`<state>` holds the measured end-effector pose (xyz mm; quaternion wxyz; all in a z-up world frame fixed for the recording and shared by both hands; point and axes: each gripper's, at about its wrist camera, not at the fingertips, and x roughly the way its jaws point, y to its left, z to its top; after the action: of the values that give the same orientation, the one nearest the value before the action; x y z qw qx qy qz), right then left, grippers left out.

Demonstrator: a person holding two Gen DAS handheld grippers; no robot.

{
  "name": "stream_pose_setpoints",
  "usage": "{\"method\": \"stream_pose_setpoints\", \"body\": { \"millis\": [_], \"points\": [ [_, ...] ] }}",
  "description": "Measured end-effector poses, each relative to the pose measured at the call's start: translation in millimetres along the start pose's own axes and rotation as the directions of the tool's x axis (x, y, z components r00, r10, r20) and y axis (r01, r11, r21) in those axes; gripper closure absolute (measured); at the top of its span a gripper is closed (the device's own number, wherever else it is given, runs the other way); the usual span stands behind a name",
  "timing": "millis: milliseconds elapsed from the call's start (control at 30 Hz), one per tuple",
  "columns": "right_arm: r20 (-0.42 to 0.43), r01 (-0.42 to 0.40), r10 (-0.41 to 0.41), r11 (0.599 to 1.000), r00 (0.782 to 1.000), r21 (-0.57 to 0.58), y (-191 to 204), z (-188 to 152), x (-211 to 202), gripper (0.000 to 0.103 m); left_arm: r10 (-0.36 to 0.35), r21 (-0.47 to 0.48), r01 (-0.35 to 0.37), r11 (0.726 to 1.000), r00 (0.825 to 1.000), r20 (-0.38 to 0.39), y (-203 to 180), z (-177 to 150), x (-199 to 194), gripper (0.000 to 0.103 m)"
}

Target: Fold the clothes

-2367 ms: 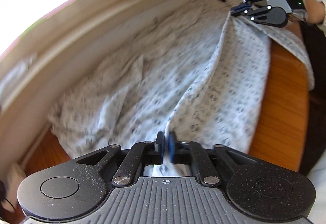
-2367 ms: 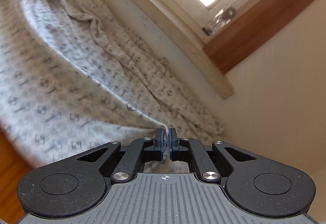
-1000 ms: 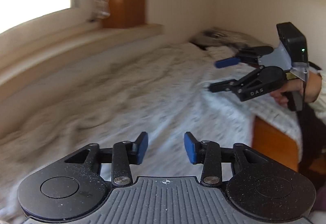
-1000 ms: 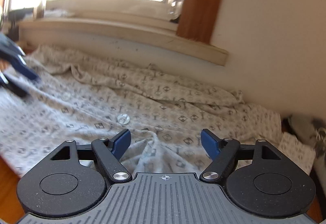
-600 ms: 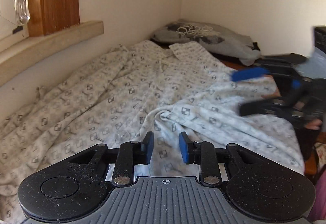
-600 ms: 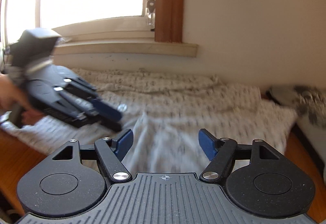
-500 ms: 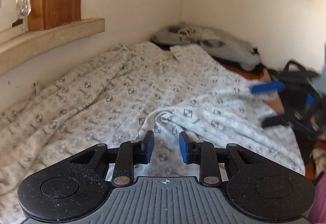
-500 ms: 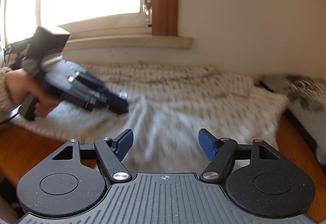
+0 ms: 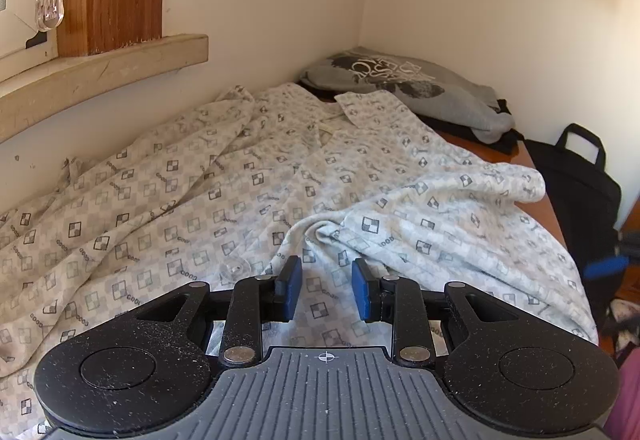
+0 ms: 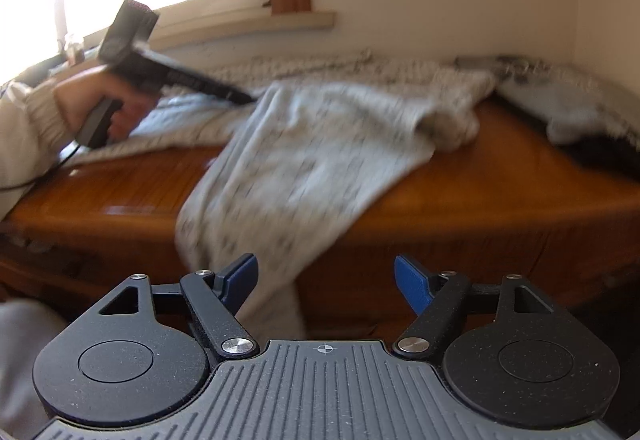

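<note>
A pale patterned shirt [image 9: 248,184] lies spread on the wooden table, one part folded over itself near the front. My left gripper [image 9: 326,290] is open and empty, low over the shirt's near part. In the right wrist view the shirt [image 10: 304,144] hangs over the table's front edge, blurred. My right gripper [image 10: 325,282] is wide open and empty, in front of and below the table edge, by the hanging cloth. The left gripper also shows in the right wrist view [image 10: 224,90], held over the shirt.
A grey printed garment [image 9: 404,84] lies on dark clothes at the table's far end by the wall corner. A black bag [image 9: 576,180] stands off the right side. A window sill [image 9: 100,72] runs along the left wall. The wooden table [image 10: 500,184] shows bare at right.
Both grippers have let go of the shirt and opened. The left one has settled low over the shirt. The right one has pulled back and down off the table's front edge.
</note>
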<state>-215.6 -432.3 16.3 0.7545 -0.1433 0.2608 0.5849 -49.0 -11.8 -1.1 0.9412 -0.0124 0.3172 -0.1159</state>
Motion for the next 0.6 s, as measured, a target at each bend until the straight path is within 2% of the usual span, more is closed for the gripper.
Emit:
{"method": "stream_pose_setpoints", "body": {
  "millis": [167,300,367,400,433,467,500,533,600],
  "points": [
    [0.043,-0.067,0.062,0.991,0.997,0.113,15,-31,9,0.028,-0.003,-0.005,0.003,1.0,1.0,0.001,1,0,0,0.072],
    [0.05,-0.107,0.103,0.99,0.993,0.09,30,-40,21,0.028,-0.006,-0.009,0.006,1.0,1.0,0.001,1,0,0,0.072],
    [0.047,-0.098,0.094,0.991,0.994,0.089,34,-43,29,0.029,-0.005,-0.009,0.005,1.0,1.0,0.001,1,0,0,0.072],
    [0.046,-0.094,0.09,0.992,0.995,0.09,35,-44,32,0.035,-0.004,-0.009,0.004,1.0,1.0,0.001,2,1,0,0.072],
    [0.044,-0.098,0.094,0.991,0.995,0.094,35,-45,34,0.05,-0.004,-0.009,0.004,1.0,1.0,0.001,2,1,0,0.072],
    [0.042,-0.102,0.098,0.99,0.994,0.098,35,-45,37,0.06,-0.005,-0.01,0.005,1.0,1.0,0.002,2,1,0,0.072],
    [0.045,-0.097,0.094,0.991,0.995,0.092,34,-42,37,0.081,-0.006,-0.012,0.006,1.0,1.0,0.002,2,1,0,0.072],
    [0.058,-0.074,0.07,0.995,0.996,0.061,31,-29,34,0.093,-0.007,-0.013,0.007,1.0,1.0,0.002,2,1,0,0.072],
    [0.086,-0.025,0.025,1.0,0.996,-0.001,25,-4,28,0.095,-0.008,-0.017,0.008,1.0,1.0,0.003,2,1,0,0.072]
  ]
}}
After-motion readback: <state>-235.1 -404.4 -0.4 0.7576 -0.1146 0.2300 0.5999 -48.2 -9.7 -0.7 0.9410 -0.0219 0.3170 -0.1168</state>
